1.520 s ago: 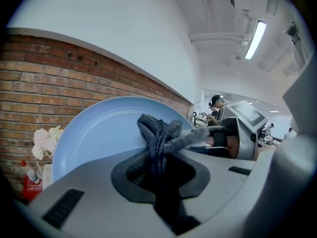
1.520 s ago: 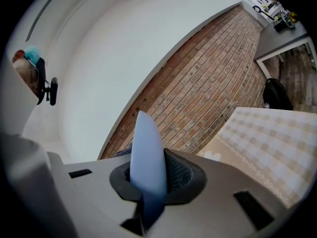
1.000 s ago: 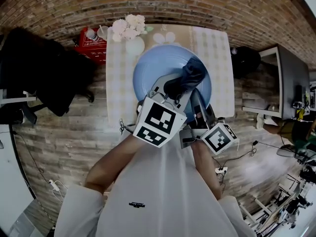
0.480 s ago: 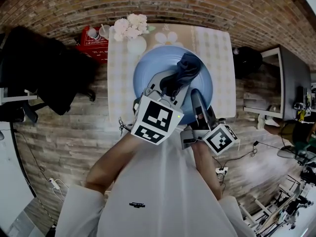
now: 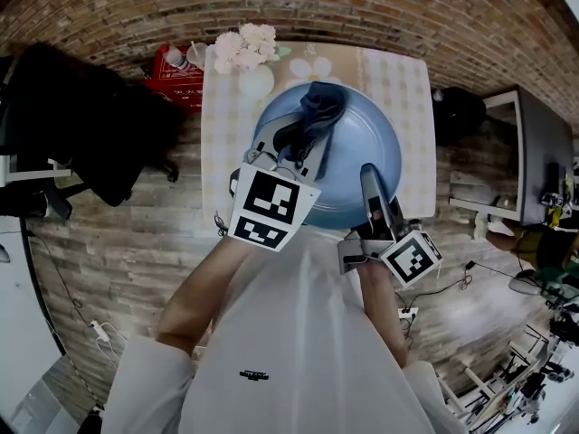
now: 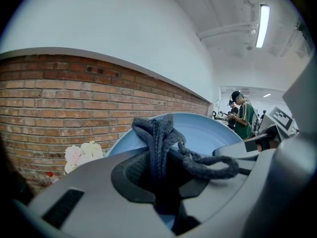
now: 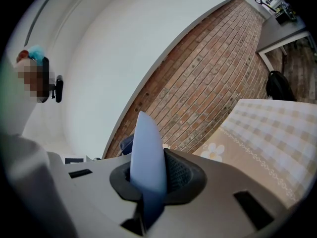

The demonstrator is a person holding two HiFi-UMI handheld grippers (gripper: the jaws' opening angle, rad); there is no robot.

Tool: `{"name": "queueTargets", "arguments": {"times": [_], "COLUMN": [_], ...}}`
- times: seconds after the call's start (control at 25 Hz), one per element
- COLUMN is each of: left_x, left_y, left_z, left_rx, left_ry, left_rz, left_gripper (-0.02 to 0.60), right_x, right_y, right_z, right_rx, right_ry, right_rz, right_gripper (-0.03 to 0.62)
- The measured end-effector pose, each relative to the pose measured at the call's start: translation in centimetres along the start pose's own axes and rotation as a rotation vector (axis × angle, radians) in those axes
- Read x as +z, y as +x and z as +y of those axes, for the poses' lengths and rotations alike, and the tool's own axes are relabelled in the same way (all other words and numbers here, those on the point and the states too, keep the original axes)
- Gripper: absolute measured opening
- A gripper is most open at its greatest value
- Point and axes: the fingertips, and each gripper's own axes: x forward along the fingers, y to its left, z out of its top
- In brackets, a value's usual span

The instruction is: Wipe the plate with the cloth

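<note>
Plate rim clamped in R tool; L tool grips cloth over plate.

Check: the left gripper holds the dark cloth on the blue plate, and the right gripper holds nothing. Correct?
No. The right gripper is shut on the rim of the blue plate; the right gripper view shows it. The left gripper holds the dark cloth on the plate.

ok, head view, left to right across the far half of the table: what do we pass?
From the left: black chair → red crate → flowers → cloth, lying on the plate → grey desk.
</note>
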Motion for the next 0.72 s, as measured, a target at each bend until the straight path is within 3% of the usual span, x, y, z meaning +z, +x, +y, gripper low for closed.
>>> {"name": "queueTargets", "arguments": {"times": [0.16, 0.36, 0.72], "left_x": [-1.0, -2.0, -3.5], "left_y": [-0.4, -0.8, -1.4], "left_z": [1.3, 1.9, -0.1], "left_rx": [0.036, 0.057, 0.025], "left_ry": [-0.006, -0.014, -0.021], "left_rz": [0.016, 0.036, 0.058], "left_gripper": [0.061, 0.061, 0.061], "right_x": [0.3, 1.0, 2.0], "right_y": [0.2, 0.1, 0.1], "right_z": [0.2, -0.9, -1.4], "right_rx": [0.011, -0.036, -0.064], "right_ry": [0.023, 0.013, 0.043], "right_rz": [-0.013, -0.01, -0.047], "right_gripper": [0.064, 0.064, 0.064]}}
